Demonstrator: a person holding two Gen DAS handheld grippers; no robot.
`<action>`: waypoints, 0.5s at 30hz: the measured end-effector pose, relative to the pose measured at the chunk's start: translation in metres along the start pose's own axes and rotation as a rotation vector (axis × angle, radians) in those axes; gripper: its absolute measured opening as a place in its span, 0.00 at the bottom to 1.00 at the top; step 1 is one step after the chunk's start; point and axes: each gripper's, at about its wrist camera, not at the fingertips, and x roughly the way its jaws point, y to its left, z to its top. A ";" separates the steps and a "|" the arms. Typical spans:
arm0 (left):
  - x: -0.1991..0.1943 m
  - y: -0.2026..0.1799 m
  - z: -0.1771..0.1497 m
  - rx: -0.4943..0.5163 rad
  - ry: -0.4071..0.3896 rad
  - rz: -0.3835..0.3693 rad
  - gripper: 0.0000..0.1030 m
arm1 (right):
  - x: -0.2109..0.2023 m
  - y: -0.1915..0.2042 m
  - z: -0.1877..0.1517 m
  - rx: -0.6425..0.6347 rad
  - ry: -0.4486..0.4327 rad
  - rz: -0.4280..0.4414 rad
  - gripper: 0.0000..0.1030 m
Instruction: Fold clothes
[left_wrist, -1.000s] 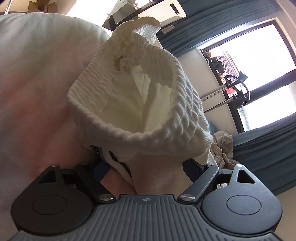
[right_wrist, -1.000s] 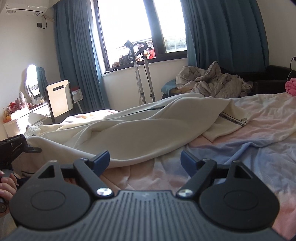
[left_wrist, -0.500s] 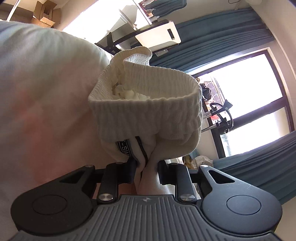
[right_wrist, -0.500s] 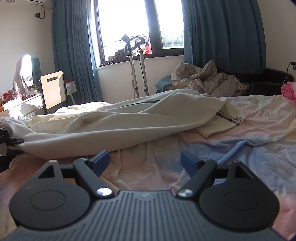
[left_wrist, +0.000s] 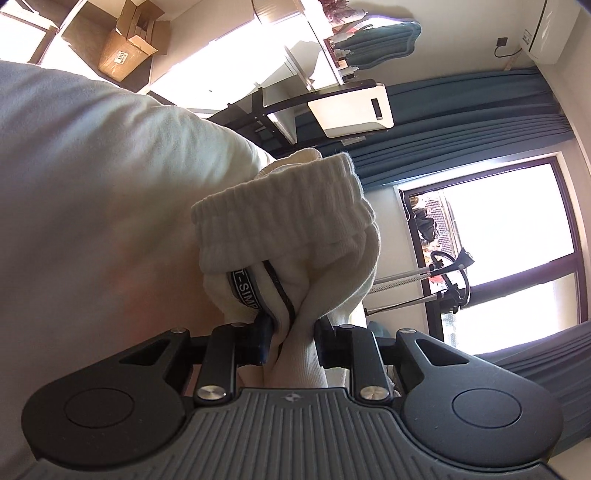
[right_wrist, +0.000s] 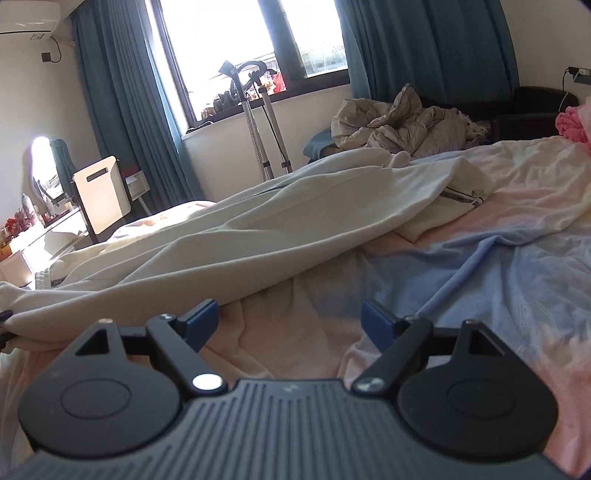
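The left gripper (left_wrist: 291, 334) is turned on its side, so the room looks tipped over in its view. Its two blue pads are squeezed tight on the cream pants (left_wrist: 295, 266), right below the ribbed waistband (left_wrist: 280, 206). A dark stripe (left_wrist: 245, 291) on the cloth has white letters that read "T-SIMP"; the rest is hidden in the fold. A cardboard box (left_wrist: 127, 40) on the floor has a small white label, too tiny to read.

The right gripper (right_wrist: 290, 325) is held low and flat over the bed (right_wrist: 480, 280). Its blue pads (right_wrist: 201, 321) are spread wide with nothing between them. The left pad sits just at the edge of the cream pants (right_wrist: 258, 236), which lie stretched long across the pink and blue sheet, from the left side toward the far right.

One second ago the left gripper was wide and the waistband gaped like a big bowl. Half a second ago it had closed on the cloth. Now the waistband is pulled flatter and more of the room shows. The right gripper has moved closer to the pants, and the pants look pulled straighter on the left.
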 end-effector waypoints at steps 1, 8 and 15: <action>-0.001 0.001 0.001 0.000 0.000 0.002 0.26 | 0.004 -0.006 0.004 0.026 -0.001 -0.002 0.82; -0.002 -0.002 -0.004 0.024 -0.016 0.022 0.26 | 0.058 -0.089 0.055 0.299 -0.039 -0.079 0.82; 0.012 -0.014 -0.006 0.097 -0.050 0.034 0.26 | 0.148 -0.184 0.101 0.464 -0.060 -0.127 0.82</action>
